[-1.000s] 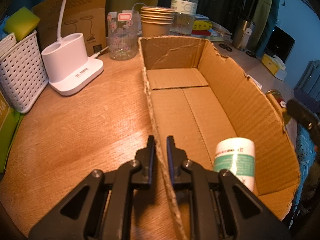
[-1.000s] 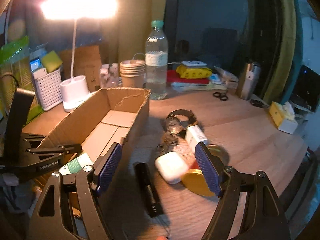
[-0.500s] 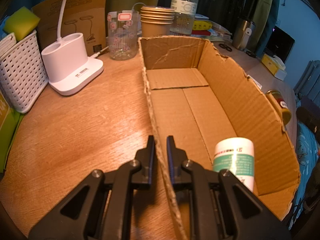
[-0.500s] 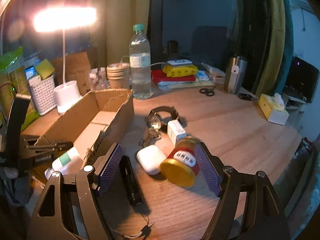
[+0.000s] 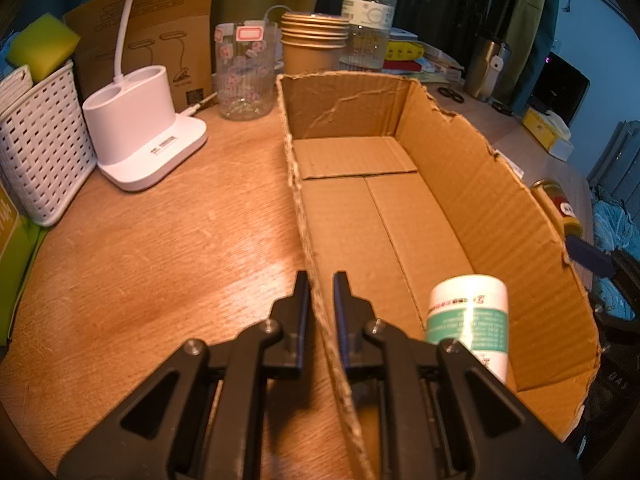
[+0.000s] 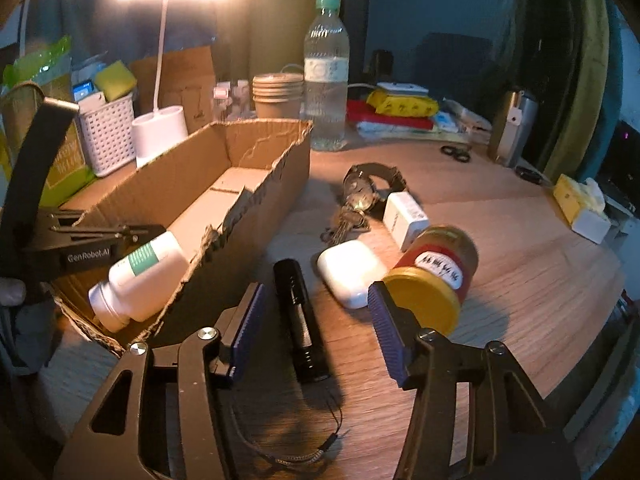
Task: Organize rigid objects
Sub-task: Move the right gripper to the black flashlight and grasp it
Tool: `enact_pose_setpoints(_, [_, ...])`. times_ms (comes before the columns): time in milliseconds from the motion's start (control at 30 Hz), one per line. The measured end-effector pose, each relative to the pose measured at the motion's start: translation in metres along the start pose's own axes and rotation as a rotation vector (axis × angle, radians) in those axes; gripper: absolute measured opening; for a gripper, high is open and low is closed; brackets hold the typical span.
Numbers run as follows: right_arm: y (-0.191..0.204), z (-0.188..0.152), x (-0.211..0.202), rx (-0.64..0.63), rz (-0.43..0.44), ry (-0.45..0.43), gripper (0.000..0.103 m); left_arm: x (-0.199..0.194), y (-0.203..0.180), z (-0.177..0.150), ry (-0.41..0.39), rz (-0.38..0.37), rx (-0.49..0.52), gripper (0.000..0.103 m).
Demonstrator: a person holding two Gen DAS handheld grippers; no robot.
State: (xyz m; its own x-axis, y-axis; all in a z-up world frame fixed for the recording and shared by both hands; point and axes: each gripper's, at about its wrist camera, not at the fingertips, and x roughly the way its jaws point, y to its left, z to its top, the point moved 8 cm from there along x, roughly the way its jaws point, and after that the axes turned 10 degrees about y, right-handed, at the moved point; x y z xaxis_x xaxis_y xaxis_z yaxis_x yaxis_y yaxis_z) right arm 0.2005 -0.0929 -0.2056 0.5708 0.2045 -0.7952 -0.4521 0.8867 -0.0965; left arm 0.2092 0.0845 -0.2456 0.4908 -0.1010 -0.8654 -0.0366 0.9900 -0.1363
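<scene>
My left gripper is shut on the near left wall of the open cardboard box, also seen in the right wrist view. A white bottle with a green label lies inside the box. My right gripper is open, low over the table, with a black flashlight between its fingers. A white earbud case, a yellow-lidded jar on its side, a white charger, keys and a watch lie beyond.
White lamp base, white basket, glass jar, paper cups and water bottle stand behind the box. A steel flask, scissors and tissue box sit at the right.
My right gripper has moved down and closer to the flashlight and the jar. My left gripper has stayed clamped on the box wall.
</scene>
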Motion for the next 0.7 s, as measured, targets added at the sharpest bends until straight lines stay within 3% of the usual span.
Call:
enact_pose_setpoints(533, [0.000,-0.011,0.027,0.018,0.021,0.067,0.050,0.000,0.000,0.000,0.000,0.000,0.000,0.013])
enact_pose_setpoints(700, [-0.001,-0.013,0.032,0.025,0.028,0.077,0.040,0.000,0.000,0.000,0.000,0.000,0.000,0.013])
